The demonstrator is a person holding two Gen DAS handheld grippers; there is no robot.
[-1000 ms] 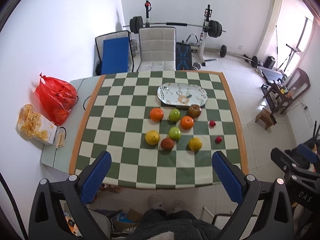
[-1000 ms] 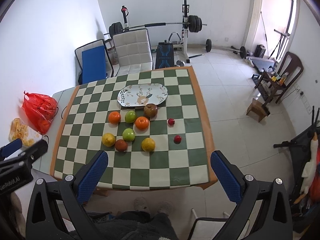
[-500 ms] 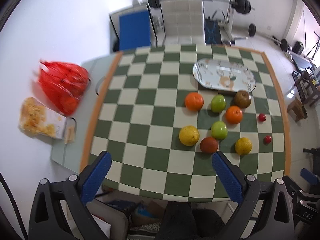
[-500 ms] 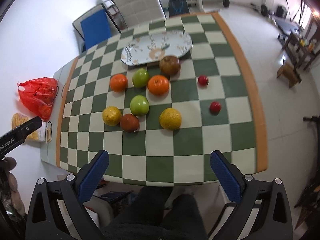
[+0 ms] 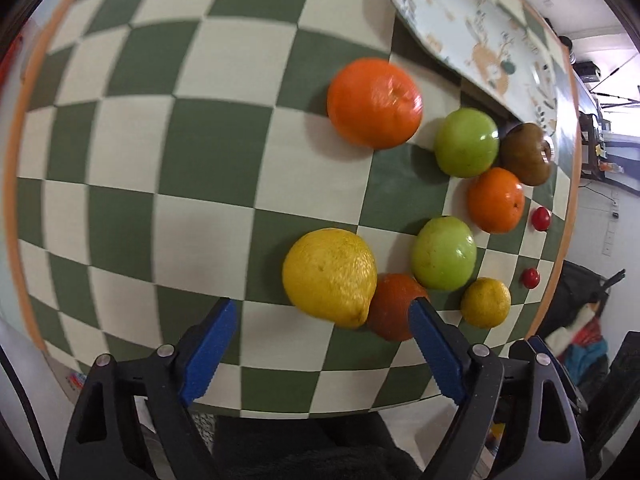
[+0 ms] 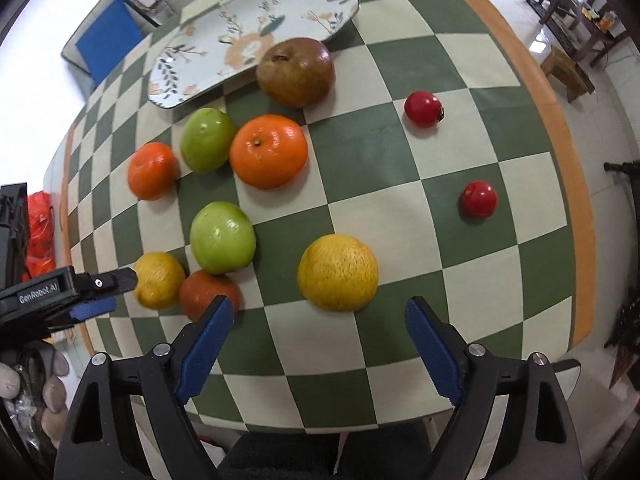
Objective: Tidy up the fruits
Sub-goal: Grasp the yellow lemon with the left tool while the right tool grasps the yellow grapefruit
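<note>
Fruit lies scattered on a green-and-cream checked cloth [image 5: 120, 208] with an orange border. Left gripper [image 5: 322, 312], jaws spread wide and empty, hovers just short of a lemon [image 5: 330, 276], whose dimpled yellow rind sits between the blue ribbed fingers [image 5: 208, 344] in the wrist view; a dark red-orange fruit [image 5: 390, 306] touches the lemon's right side, partly behind the right finger. Beyond lie a blurred tangerine [image 5: 374, 102], two smooth green apples [image 5: 466, 142] [image 5: 444, 252], a second tangerine [image 5: 496, 200], a brown apple [image 5: 524, 154], a small lemon [image 5: 486, 302] and two cherry tomatoes [image 5: 540, 219] [image 5: 530, 278]. An oval floral plate [image 5: 472, 32] rests at the far right, empty.

Right gripper [image 6: 320, 314], likewise open and holding nothing, faces the small lemon [image 6: 338, 278], which lies just ahead of the gap between its fingers. The left gripper's black body [image 6: 48, 296] enters from the left, marked "GenRobot.AI". A red bag [image 6: 38, 232] lies off the cloth's left edge.
</note>
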